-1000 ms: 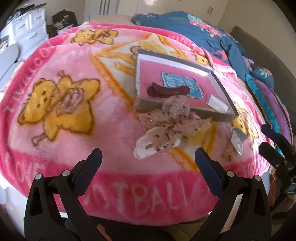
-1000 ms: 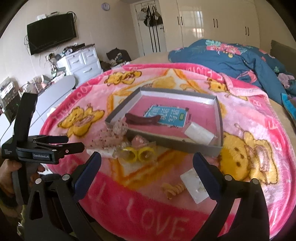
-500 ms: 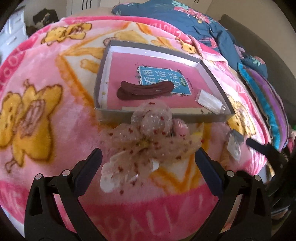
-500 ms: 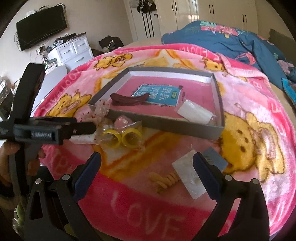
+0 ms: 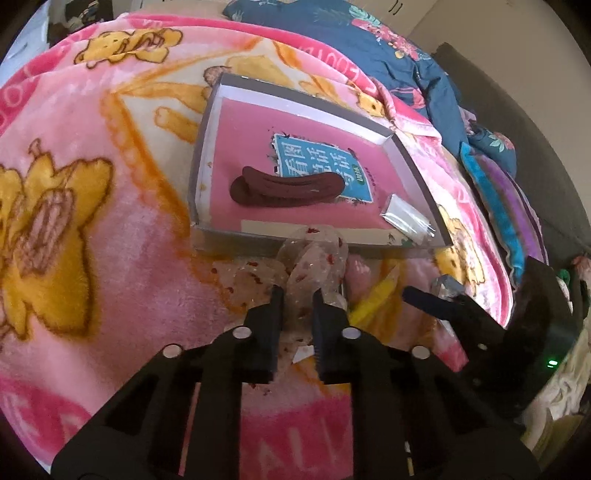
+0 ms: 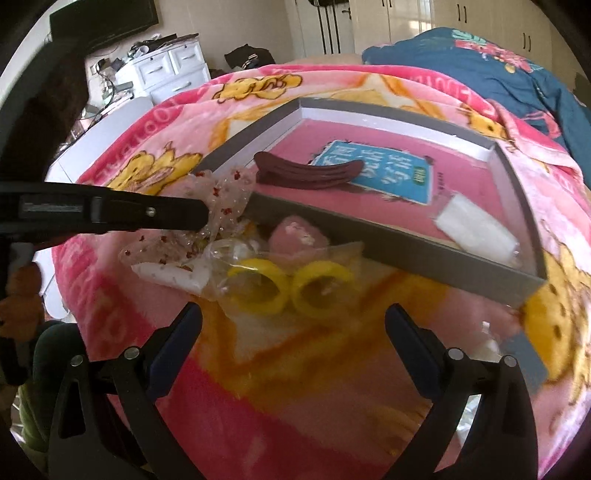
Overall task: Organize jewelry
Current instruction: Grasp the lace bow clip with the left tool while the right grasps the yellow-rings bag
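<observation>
Left tool (image 5: 298,295) pinched shut on sheer red-flecked bow (image 5: 314,258), lying on pink blanket (image 5: 110,221) just outside near wall of grey tray (image 5: 199,155). Right tool (image 6: 293,325) spread wide, poised above bagged yellow rings (image 6: 288,284), not touching. Dark red hair clip (image 6: 306,173) and small white packet (image 6: 476,232) inside tray.

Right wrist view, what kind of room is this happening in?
Most likely a bedroom. The work surface is a bed covered by a pink bear-print blanket, with a blue floral duvet bunched behind it, tall white wardrobe doors along the wall, and a white chest of drawers.
</observation>
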Demonstrator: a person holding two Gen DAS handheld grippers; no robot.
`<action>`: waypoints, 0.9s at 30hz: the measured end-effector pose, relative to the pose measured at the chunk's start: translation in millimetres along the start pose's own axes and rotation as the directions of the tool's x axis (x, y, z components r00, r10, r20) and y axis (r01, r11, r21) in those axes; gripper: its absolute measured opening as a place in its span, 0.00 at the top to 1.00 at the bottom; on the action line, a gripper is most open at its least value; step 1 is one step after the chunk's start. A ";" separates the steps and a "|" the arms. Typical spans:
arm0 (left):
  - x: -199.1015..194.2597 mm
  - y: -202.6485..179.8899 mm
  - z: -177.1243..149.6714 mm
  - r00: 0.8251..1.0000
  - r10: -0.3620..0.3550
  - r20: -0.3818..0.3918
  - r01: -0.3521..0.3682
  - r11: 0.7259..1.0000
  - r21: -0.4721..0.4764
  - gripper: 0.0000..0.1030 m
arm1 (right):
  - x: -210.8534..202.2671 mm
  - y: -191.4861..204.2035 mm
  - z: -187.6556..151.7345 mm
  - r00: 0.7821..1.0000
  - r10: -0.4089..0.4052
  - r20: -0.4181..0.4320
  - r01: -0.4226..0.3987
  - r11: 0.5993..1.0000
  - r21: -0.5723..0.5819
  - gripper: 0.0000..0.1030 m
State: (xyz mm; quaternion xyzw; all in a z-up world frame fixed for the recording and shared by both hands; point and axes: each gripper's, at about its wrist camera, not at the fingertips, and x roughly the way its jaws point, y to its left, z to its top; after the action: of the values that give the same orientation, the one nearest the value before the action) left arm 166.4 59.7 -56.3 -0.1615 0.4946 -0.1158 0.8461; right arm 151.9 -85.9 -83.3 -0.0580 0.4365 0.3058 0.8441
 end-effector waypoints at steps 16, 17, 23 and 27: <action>-30.4 -4.1 -3.9 0.998 -0.002 0.055 0.001 1.000 0.028 0.97 | -14.2 -21.4 -2.8 0.999 0.000 0.041 -0.004 0.995 0.101 0.20; -33.3 -5.0 -4.2 0.998 0.002 0.061 -0.004 0.999 0.032 0.97 | -22.1 -25.1 -4.3 0.999 0.000 0.053 -0.006 0.994 0.109 0.20; -47.3 -8.7 -1.5 0.996 0.012 0.086 -0.015 0.999 0.044 0.97 | -72.3 -49.7 -8.0 0.991 -0.042 0.126 0.020 0.985 0.169 0.20; -57.6 -12.5 3.8 0.994 0.021 0.109 -0.027 0.998 0.054 0.97 | -103.2 -64.5 -5.6 0.983 -0.072 0.170 0.037 0.979 0.203 0.20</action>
State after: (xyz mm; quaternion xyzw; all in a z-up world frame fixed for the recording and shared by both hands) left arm 141.4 69.3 -3.7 -0.1382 0.4464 -0.1102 0.8772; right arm 140.0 -188.1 -17.9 0.0419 0.3864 0.2413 0.8892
